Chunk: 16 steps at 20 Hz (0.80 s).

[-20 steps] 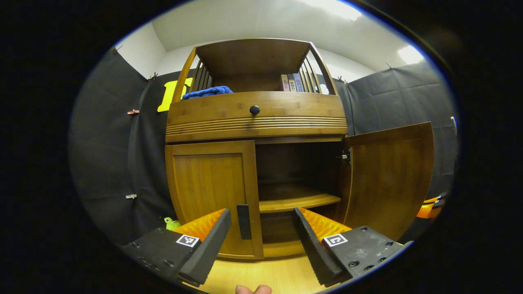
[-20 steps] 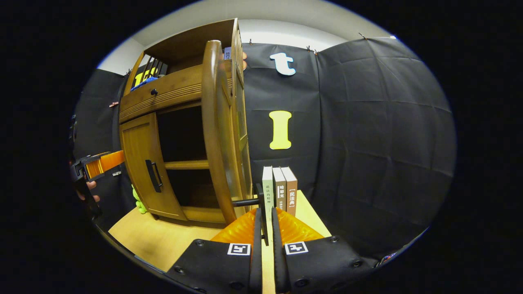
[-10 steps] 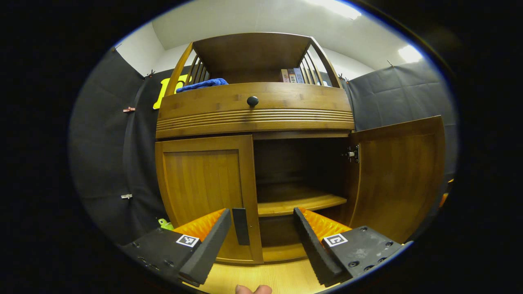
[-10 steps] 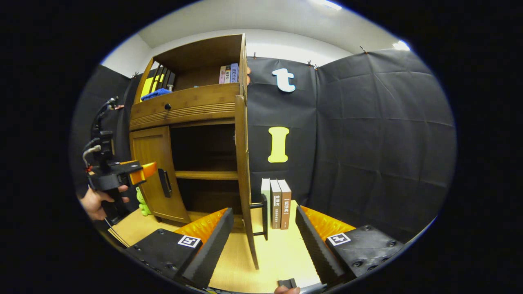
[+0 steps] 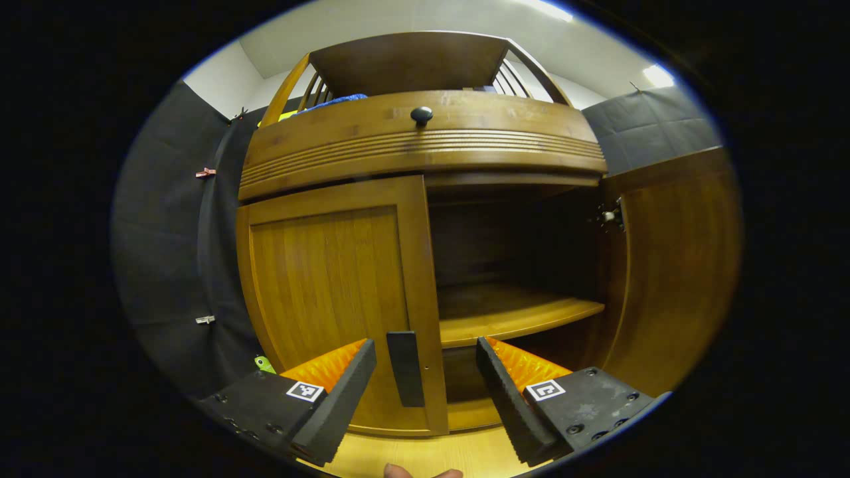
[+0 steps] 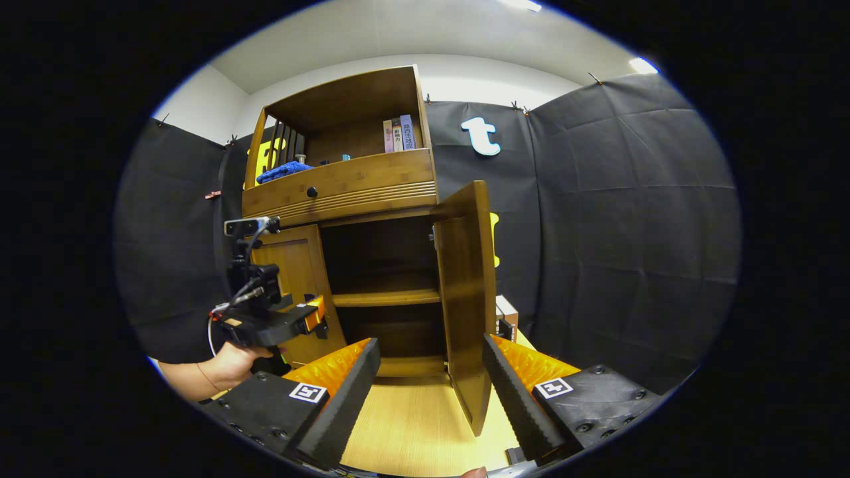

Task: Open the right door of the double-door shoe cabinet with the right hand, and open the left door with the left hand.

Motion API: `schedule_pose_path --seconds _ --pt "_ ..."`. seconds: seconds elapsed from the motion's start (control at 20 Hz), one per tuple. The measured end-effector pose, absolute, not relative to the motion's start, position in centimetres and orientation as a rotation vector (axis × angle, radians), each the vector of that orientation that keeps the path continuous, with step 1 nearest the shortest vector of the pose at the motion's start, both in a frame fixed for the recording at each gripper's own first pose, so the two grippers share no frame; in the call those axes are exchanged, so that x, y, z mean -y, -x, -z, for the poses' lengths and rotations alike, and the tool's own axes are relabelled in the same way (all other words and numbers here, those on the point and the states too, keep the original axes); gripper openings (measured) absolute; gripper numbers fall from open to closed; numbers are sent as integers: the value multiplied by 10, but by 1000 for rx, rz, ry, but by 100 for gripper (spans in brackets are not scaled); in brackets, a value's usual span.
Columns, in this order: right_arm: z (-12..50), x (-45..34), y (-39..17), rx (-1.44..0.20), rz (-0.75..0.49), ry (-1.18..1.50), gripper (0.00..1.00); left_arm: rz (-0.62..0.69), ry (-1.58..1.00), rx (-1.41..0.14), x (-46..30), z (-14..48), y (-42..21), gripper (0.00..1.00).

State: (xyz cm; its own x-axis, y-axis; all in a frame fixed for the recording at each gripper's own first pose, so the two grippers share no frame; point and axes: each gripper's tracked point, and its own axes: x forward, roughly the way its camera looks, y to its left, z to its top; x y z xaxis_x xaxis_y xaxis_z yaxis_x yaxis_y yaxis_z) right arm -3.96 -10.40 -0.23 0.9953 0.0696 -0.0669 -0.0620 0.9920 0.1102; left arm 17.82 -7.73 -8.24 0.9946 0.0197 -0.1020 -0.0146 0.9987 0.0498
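The left tool [image 5: 425,372] is spread, the closed left door's handle [image 5: 406,368] standing between its fingers, untouched. The right tool [image 6: 430,378] is spread and empty, the open right door [image 6: 468,302] just ahead of it.

Staged recording booth, not a real home: black cloth wall [image 6: 617,219] pinned up with clips [image 5: 205,172] on all sides, plain white room wall [image 6: 199,109] and ceiling light [image 6: 641,65] above the cloth. Wooden shoe cabinet [image 6: 345,186] sits on a light wood desk [image 6: 412,425]; books [image 6: 398,135] and blue cloth [image 6: 282,171] on its top shelf as props.
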Motion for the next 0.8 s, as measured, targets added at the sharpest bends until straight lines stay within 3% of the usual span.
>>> schedule_pose_path --seconds 0.2,0.35,0.5,0.55,0.6,0.65,0.8 --pt "-1 99 25 -68 -34 -151 98 -61 -67 -133 62 107 -209 96" --pt "-1 98 20 -65 -15 -151 98 -47 -20 -153 66 126 -226 84" --pt "0 98 21 -64 1 -142 98 -70 -15 -152 58 132 -238 65" --pt "-1 99 21 -62 8 -137 98 -76 -13 -162 55 135 -240 51" --pt "0 99 21 -62 13 -133 98 -76 -9 -167 54 136 -238 51" --pt "1 99 20 -64 16 -128 98 -71 -11 -157 55 134 -240 39" --pt "4 98 20 -72 24 -116 98 -61 -19 -165 53 137 -236 35"
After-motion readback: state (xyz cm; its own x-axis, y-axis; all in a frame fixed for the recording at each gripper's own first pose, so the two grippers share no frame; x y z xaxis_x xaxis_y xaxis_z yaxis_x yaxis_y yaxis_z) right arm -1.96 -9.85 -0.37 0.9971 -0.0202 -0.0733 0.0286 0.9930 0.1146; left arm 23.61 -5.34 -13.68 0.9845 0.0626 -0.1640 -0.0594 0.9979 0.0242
